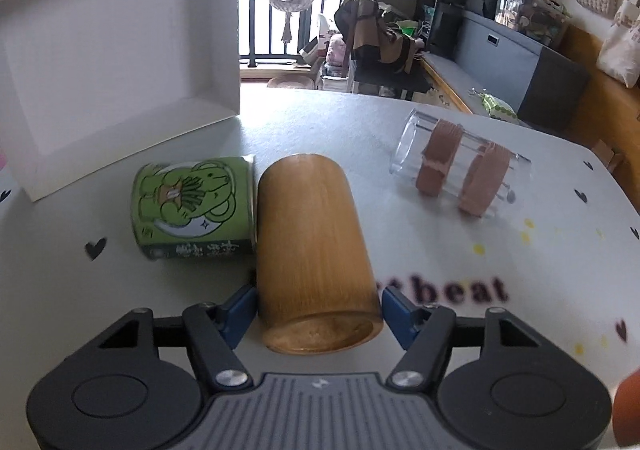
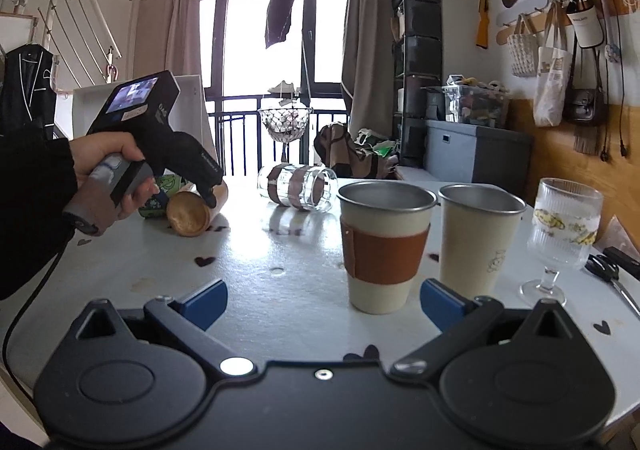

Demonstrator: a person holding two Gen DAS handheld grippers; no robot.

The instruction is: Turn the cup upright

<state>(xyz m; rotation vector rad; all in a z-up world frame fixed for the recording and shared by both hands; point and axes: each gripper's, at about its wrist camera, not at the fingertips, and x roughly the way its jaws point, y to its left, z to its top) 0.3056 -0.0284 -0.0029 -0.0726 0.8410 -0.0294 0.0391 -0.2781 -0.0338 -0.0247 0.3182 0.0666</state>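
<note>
Low in the centre of the left wrist view, the wooden cup (image 1: 316, 254) lies on its side on the table (image 1: 460, 262), base toward the camera, and the left gripper (image 1: 319, 316) straddles it, jaws wide with a blue fingertip at each flank, not yet pinching. Grasp stage, I'd say: next comes closing, lifting and rotating it upright. Touching its left side lies a green tin (image 1: 194, 208); upper right, well apart, a glass cup (image 1: 460, 166). The right gripper (image 2: 323, 304) hovers wide open, holding nothing.

Wooden cup (image 1: 316, 250) (image 2: 192, 212) of brown bamboo, lying on its side toward the table's (image 1: 440, 270) left edge, open end away from the window.
</note>
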